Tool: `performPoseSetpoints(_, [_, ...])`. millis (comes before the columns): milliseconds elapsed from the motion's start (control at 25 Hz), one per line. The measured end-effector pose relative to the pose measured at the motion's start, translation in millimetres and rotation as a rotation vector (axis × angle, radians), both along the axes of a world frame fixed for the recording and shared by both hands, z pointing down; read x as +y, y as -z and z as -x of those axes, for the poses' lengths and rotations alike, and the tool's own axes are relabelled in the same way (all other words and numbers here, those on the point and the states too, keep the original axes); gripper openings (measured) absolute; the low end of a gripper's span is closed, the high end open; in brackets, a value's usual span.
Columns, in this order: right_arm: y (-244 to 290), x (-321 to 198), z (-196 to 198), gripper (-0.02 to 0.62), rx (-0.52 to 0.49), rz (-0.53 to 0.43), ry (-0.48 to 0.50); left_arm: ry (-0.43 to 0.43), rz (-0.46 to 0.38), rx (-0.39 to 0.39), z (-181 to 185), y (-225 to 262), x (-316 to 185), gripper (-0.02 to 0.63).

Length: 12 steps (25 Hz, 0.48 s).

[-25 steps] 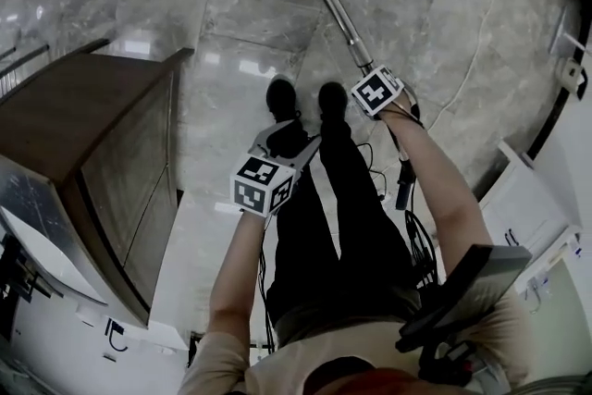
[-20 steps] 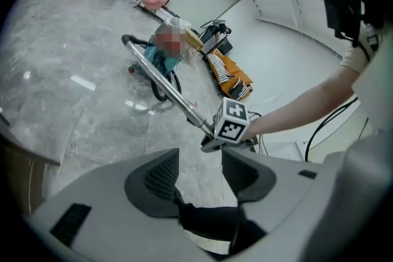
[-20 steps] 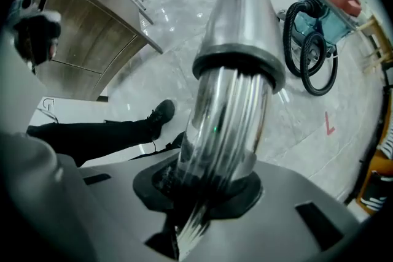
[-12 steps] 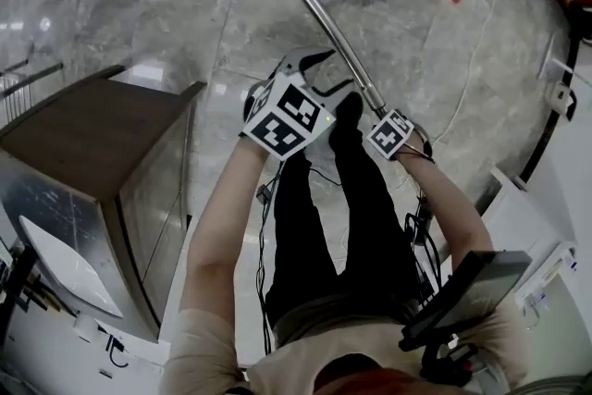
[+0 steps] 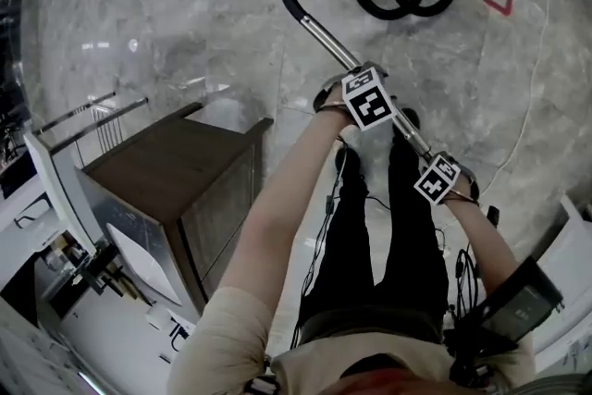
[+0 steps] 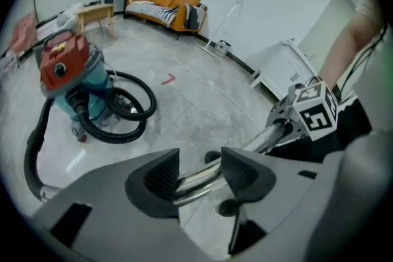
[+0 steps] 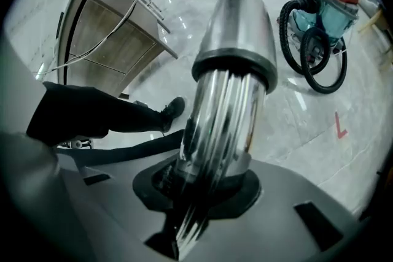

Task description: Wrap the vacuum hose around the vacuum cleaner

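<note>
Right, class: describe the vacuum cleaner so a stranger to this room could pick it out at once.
Start at the orange sofa by the far wall, then come forward over the grey marble floor. The vacuum cleaner stands there alone: a squat teal drum with a red lid, black hose looped at its base.

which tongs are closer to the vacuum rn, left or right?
Left. The left tongs straddle the tube at its hose end, toward the vacuum; the right tongs grip the same tube further back, farther from the vacuum.

Cabinet [image 5: 176, 171] crowds the left, vacuum cleaner [image 6: 64, 64] w/ hose loops [image 6: 105, 136] ahead; floor [image 5: 185, 32] btwn them open.
</note>
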State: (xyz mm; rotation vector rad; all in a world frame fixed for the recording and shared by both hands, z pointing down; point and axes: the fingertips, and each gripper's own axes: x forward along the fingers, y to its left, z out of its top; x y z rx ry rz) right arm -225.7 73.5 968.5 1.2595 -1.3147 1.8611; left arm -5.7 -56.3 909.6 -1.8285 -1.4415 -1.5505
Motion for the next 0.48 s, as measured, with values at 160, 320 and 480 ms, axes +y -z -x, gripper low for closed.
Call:
performPoseSetpoints(160, [-17,26,-28,0.075,0.014,-0.013,0.051,0.258,-0.005,-0.094,-11,-23,5,0.209])
performPoseSetpoints(320, [-29,46,-52,0.075,0.008,-0.028,0.106,0.337,-0.029,-0.135,-25,-40,19,0.207])
performPoseSetpoints(480, [-30,65,-65,0.075,-0.017,-0.032,0.149,0.388,-0.073,-0.109,-30,-38,30,0.198])
